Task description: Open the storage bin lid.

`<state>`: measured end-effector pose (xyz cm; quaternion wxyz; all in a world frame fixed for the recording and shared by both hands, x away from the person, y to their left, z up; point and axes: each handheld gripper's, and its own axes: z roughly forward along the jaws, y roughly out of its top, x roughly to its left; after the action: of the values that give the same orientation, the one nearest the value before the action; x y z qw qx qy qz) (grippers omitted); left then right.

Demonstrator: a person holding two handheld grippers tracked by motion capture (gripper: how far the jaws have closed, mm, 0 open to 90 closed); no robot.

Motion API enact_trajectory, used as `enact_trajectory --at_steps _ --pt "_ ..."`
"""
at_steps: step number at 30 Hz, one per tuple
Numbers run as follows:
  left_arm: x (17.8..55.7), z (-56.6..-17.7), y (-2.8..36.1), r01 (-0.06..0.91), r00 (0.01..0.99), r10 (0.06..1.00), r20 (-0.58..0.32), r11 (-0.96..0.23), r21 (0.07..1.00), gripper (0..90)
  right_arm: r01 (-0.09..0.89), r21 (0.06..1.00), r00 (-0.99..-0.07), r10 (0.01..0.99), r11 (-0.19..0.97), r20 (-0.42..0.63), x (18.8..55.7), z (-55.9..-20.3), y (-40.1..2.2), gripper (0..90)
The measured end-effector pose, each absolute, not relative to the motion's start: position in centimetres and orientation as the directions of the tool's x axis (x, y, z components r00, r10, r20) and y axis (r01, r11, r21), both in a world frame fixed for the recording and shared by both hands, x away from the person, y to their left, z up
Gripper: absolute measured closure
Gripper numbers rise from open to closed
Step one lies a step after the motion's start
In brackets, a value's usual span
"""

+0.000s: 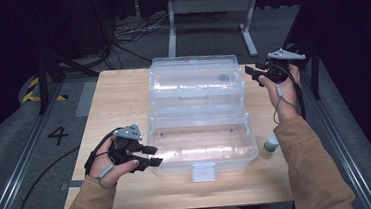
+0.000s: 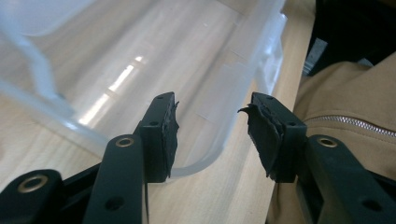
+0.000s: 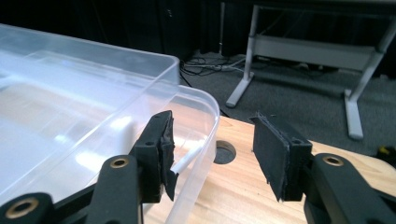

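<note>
A clear plastic box [image 1: 201, 143] lies open on the wooden table [image 1: 123, 99], its near half toward me and its far half [image 1: 196, 81] hinged back behind it. A white latch [image 1: 203, 172] hangs at the near half's front edge. My left gripper [image 1: 152, 155] is open beside the near half's left front corner, and nothing is held between its jaws. In the left gripper view that gripper [image 2: 212, 133] frames the box's rounded corner [image 2: 219, 93]. My right gripper [image 1: 252, 75] stands open at the far half's right end. The right gripper view shows that gripper [image 3: 212, 149] empty next to the clear rim [image 3: 205, 116].
A small white bottle with a green cap [image 1: 272, 143] stands on the table right of the box, by my right sleeve. A round hole [image 3: 225, 151] sits in the tabletop near the far right corner. A grey desk frame [image 1: 211, 12] and cables lie on the floor behind.
</note>
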<state>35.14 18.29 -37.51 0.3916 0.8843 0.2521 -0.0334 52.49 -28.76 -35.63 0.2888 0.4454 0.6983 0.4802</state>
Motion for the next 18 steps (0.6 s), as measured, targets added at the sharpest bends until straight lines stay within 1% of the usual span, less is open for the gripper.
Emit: enact_trajectory --at_steps 2,3,5,7,8,10,13,18 --pt "35.5 -37.2 18.8 0.481 0.86 0.45 -0.241 -0.557 0.677 51.3 0.309 0.931 -0.472 0.881 0.194 -0.027 51.4 -35.4 -29.1 46.1" --pt "35.7 -37.1 19.0 0.487 0.855 0.461 -0.239 -0.552 0.677 51.1 0.306 0.926 -0.476 0.878 0.22 -0.051 50.6 -35.2 -29.3 46.1" --pt "36.1 -36.9 19.4 0.502 0.841 0.484 -0.24 -0.536 0.679 50.9 0.305 0.924 -0.485 0.872 0.232 -0.059 49.5 -35.1 -29.7 46.0" --pt "36.6 -36.7 19.9 0.516 0.828 0.507 -0.24 -0.523 0.678 50.8 0.292 0.93 -0.502 0.863 0.223 -0.049 48.7 -35.1 -29.9 44.3" --pt "36.9 -36.7 20.2 0.52 0.823 0.516 -0.238 -0.516 0.68 50.8 0.292 0.93 -0.503 0.863 0.223 -0.049 47.9 -35.0 -30.2 41.3" --pt "37.1 -36.6 20.3 0.524 0.818 0.524 -0.236 -0.512 0.68 50.7 0.297 0.929 -0.505 0.862 0.223 -0.045 47.4 -35.0 -30.5 41.4" --pt "37.5 -36.5 20.6 0.537 0.804 0.547 -0.233 -0.5 0.679 50.7 0.314 0.931 -0.501 0.866 0.185 -0.003 46.2 -35.1 -31.5 38.8" --pt "37.8 -35.9 20.9 0.54 0.792 0.57 -0.22 -0.484 0.689 50.0 0.315 0.937 -0.509 0.86 0.152 0.031 44.7 -35.1 -32.5 38.1"
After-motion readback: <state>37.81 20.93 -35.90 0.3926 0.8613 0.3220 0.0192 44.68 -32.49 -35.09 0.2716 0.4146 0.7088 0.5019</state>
